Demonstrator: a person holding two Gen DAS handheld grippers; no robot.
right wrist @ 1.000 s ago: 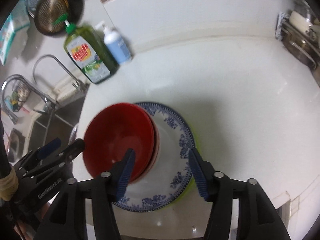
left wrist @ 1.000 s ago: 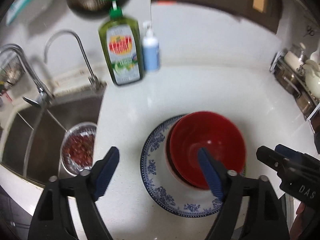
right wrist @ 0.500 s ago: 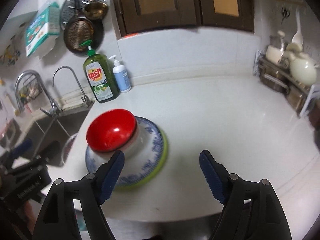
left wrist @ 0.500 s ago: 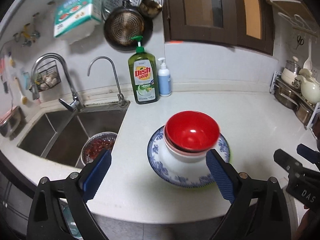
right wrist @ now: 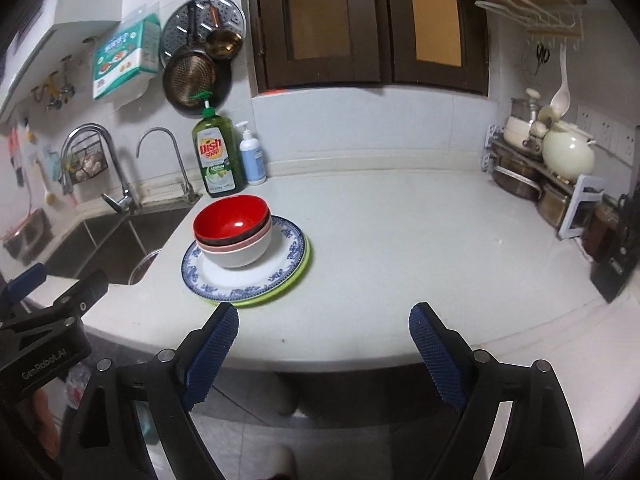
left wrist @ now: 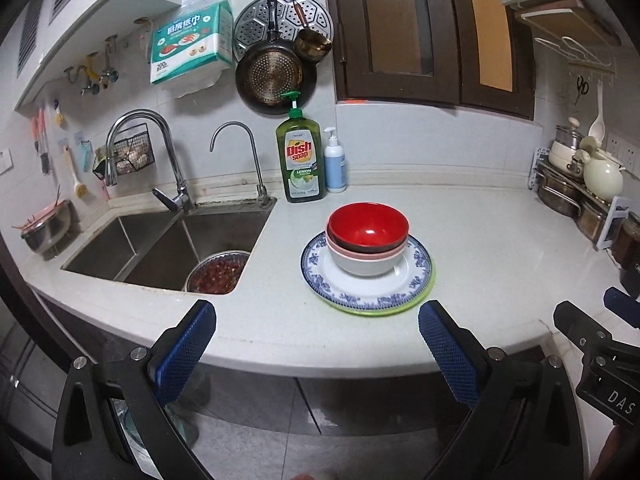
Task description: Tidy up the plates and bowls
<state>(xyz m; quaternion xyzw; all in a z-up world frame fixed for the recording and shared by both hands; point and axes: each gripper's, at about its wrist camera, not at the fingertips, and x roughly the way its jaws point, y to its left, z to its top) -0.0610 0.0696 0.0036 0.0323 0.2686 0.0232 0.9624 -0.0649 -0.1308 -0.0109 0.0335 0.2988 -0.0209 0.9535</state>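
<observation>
A red bowl (left wrist: 368, 226) (right wrist: 230, 216) tops a nested stack with a pink and a white bowl (left wrist: 362, 266) under it. The stack stands on a blue-patterned plate (left wrist: 416, 268) (right wrist: 288, 256), which lies on a green plate (left wrist: 400, 309) (right wrist: 296, 278) on the white counter. My left gripper (left wrist: 316, 338) hangs off the counter's front edge, its jaws still opening, nothing between them. My right gripper (right wrist: 322, 334) is also back from the edge, jaws opening and empty. Each gripper shows at the side of the other's view.
A sink (left wrist: 160, 248) with a metal bowl of red fruit (left wrist: 216, 274) lies left of the stack. A dish soap bottle (left wrist: 300, 160) and a white pump bottle (left wrist: 334, 166) stand at the back wall. Pots and a rack (right wrist: 540, 172) fill the right end.
Both grippers let go of the stack, pulled back off the counter and tilted up. Their jaws have spread wider. The bowls and plates stay where they were set.
</observation>
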